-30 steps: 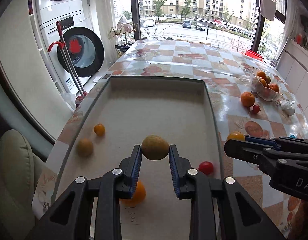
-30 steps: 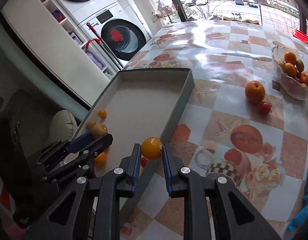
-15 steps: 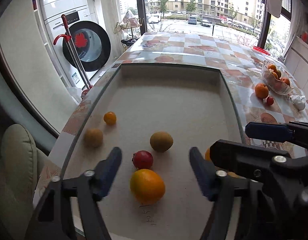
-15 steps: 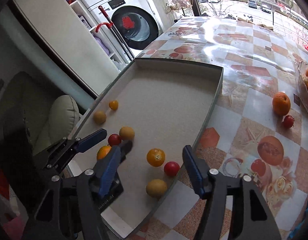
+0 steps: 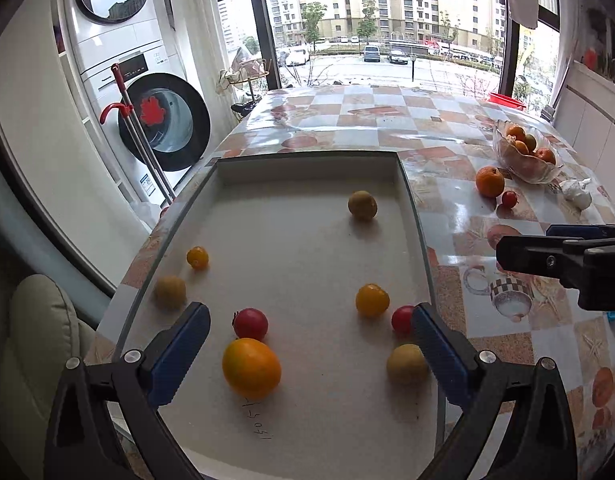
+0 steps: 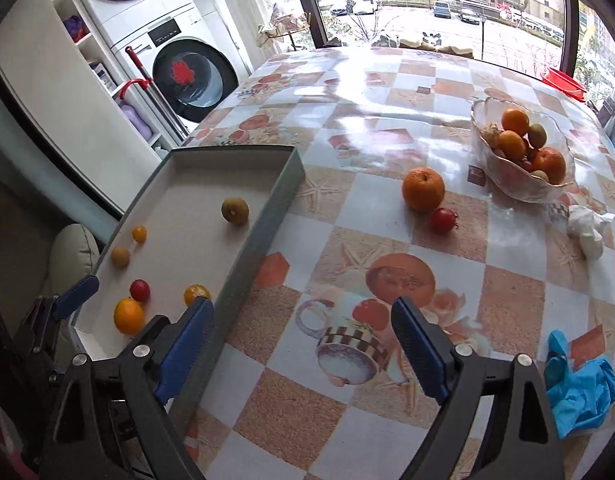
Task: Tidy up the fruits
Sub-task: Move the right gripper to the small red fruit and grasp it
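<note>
A grey tray on the table holds several fruits: a large orange one, a red tomato, a yellow tomato, a brownish fruit. My left gripper is open and empty above the tray's near end. My right gripper is open and empty over the tablecloth beside the tray. An orange and a red tomato lie on the table. A glass bowl holds more fruit.
A blue glove lies at the table's near right. A crumpled white tissue lies by the bowl. A red basin stands at the far edge. A washing machine and a mop stand left of the table.
Both grippers let go of their fruits into the tray and opened wide. Both pulled back and up. The brownish fruit now sits farther up the tray. The right gripper swung right over the tablecloth.
</note>
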### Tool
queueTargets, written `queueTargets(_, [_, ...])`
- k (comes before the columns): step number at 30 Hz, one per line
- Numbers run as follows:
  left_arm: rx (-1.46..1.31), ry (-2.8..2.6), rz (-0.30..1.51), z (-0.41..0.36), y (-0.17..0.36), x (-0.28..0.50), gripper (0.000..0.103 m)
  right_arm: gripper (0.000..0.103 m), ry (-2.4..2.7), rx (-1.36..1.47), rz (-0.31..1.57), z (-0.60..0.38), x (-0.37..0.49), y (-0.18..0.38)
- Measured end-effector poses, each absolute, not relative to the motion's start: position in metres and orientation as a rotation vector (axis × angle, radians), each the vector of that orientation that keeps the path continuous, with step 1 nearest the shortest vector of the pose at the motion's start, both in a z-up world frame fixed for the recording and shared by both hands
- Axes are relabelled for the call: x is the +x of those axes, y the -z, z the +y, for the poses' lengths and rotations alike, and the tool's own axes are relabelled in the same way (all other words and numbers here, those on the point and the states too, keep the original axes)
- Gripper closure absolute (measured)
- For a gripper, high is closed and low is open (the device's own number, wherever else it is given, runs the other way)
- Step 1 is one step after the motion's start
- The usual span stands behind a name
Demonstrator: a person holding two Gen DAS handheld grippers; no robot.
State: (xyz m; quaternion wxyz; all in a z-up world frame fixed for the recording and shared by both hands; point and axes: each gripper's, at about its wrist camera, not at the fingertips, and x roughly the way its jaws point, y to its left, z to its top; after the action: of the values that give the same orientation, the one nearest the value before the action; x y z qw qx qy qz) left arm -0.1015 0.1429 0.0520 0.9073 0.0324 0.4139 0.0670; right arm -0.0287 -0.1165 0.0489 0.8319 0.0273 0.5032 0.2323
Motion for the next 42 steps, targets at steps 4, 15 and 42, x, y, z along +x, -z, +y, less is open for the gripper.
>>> queueTargets(4, [0.09, -0.13, 0.884, 0.136, -0.043, -0.107, 0.002, 0.011, -0.429, 0.047, 1.105, -0.138, -0.026, -0.031])
queueTargets(15, [0.072, -0.11, 0.915, 0.137, -0.034, -0.123, 0.002, 0.009, -0.337, -0.075, 1.133, -0.149, -0.029, -0.007])
queueTargets(42, [0.039, 0.001, 0.855, 0.114, -0.081, -0.105, 0.002, 0.012, -0.348, -0.013, 1.056, -0.151, 0.036, -0.014])
